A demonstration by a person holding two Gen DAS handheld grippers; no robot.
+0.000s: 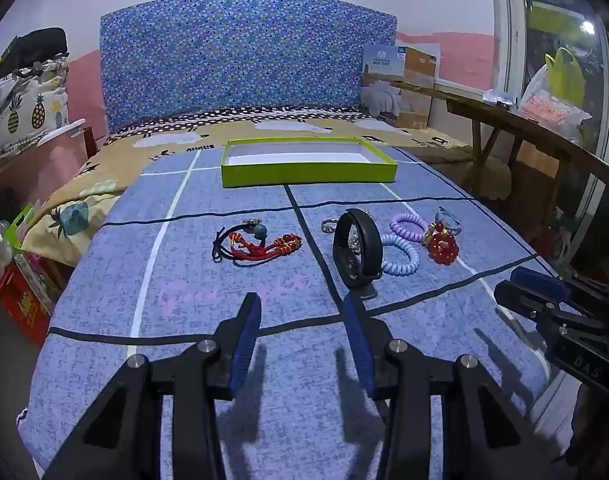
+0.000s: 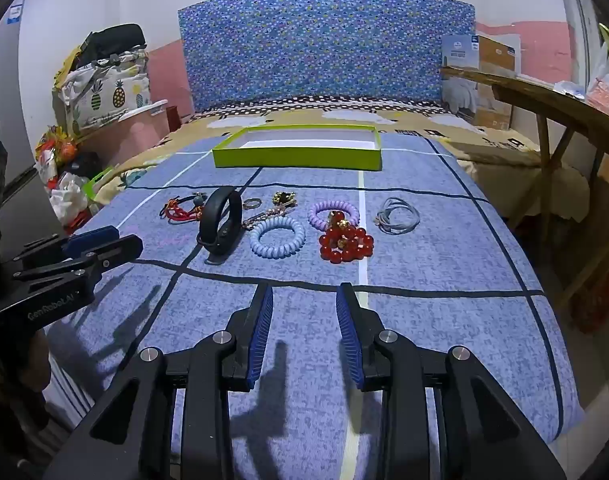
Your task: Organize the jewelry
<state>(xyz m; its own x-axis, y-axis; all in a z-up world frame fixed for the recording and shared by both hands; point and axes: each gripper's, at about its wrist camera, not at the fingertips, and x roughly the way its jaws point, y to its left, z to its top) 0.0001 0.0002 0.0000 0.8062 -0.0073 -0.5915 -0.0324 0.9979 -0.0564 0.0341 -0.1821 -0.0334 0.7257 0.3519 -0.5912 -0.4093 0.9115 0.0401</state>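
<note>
Left gripper [image 1: 300, 308]: we see it low in the middle of the left wrist view, jaws spread wide, nothing between them, above bare blue bedspread [image 1: 184, 280].
Right gripper [image 2: 304, 300]: bottom centre of the right wrist view, likewise released and empty.
Tray: we find the lime-green tray [image 2: 296, 158] in the upper middle, apart from the jewelry, its white floor bare.
Jewelry row: across the middle of the right wrist view, from left to right, we count a red cord bracelet [image 2: 178, 208], a black wristband [image 2: 220, 226] standing on edge, a pale blue coil band [image 2: 277, 237], a lilac coil band [image 2: 332, 212], a red bead bracelet [image 2: 346, 245] and grey hair ties [image 2: 398, 216].
Small pieces: a ring [image 2: 251, 203] and gold trinkets [image 2: 282, 199] lie behind the wristband.
</note>
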